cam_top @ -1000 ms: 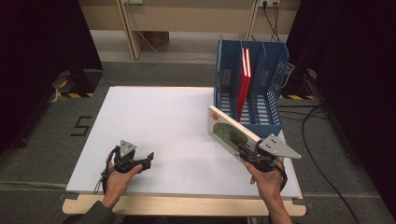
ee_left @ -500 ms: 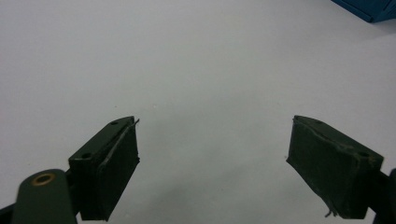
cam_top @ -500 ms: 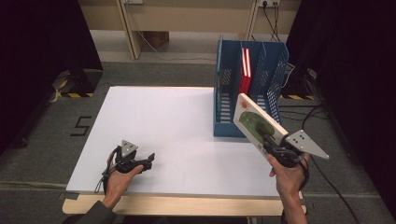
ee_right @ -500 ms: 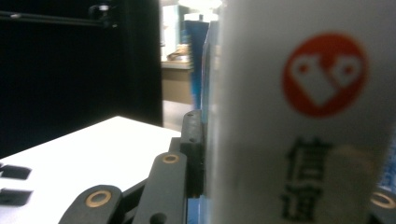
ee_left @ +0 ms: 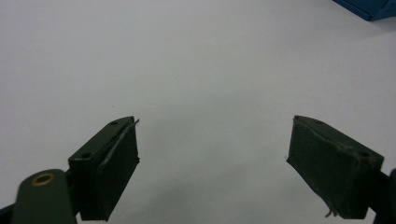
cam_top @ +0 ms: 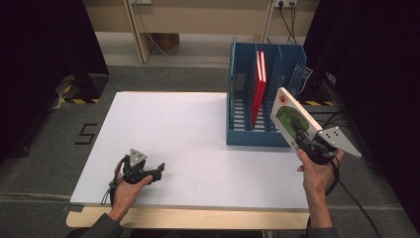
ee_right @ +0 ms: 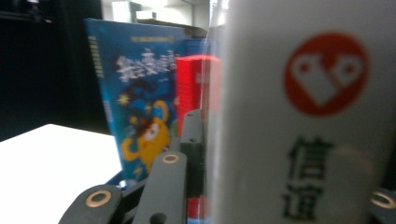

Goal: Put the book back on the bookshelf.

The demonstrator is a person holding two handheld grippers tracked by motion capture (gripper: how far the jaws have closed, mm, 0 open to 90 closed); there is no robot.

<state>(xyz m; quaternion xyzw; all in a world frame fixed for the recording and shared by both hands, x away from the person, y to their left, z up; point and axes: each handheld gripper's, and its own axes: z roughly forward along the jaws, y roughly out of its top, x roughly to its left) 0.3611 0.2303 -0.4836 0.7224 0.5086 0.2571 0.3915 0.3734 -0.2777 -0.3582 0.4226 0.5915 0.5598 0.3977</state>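
While R gripper fingers clamp book beside blue rack — step: carry | next: upright, drop into free slot | L gripper fingers apart, empty, on surface

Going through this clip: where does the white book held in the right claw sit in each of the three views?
High view: the white book is at right, tilted, off the table's right edge, beside the blue rack.
Left gripper view: the book is outside this picture; a corner of the blue rack sits top right.
Right gripper view: the book's cover takes up the right half, close and blurred.
Shared landmark: the blue rack.
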